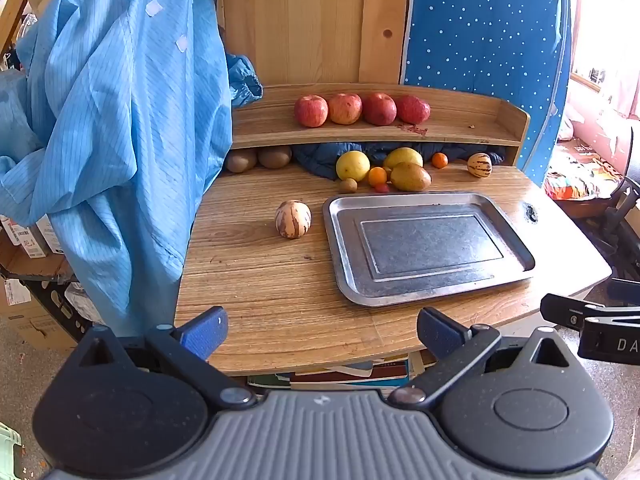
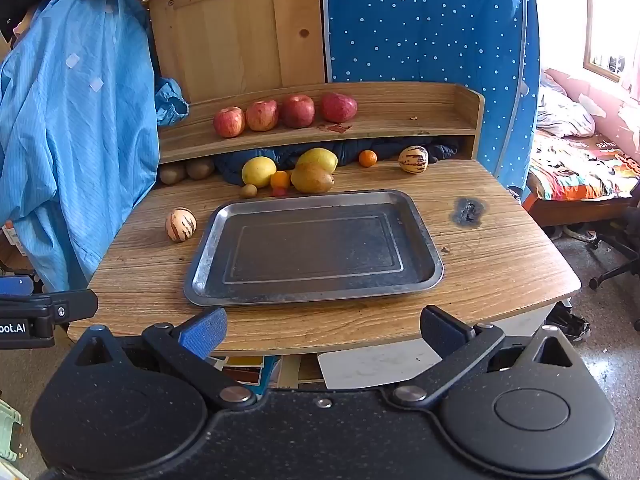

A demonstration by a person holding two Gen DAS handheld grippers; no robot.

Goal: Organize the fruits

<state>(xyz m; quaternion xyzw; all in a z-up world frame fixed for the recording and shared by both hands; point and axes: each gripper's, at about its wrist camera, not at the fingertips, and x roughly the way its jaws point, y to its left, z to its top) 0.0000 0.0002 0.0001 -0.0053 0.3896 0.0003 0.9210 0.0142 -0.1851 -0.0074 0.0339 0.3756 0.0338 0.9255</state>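
A metal tray (image 1: 340,216) (image 2: 424,240) lies bare on the wooden table. Several red apples (image 1: 344,109) (image 2: 262,115) line the raised shelf. Behind the tray sit yellow fruits (image 1: 353,165) (image 2: 259,171), a pear (image 1: 410,177) (image 2: 312,178), small oranges (image 1: 377,176) (image 2: 367,158) and kiwis (image 1: 274,157) (image 2: 248,191). One striped melon (image 1: 293,219) (image 2: 181,224) rests left of the tray, another (image 1: 479,165) (image 2: 413,159) at the back right. My left gripper (image 1: 320,334) and right gripper (image 2: 322,332) hover open before the table's near edge, holding nothing.
A blue striped garment (image 1: 120,120) (image 2: 72,128) hangs over the table's left side. A dark blue cloth (image 1: 320,158) is stuffed under the shelf. A burn mark (image 2: 467,210) scars the tabletop right of the tray. A bed (image 2: 580,168) stands at the right.
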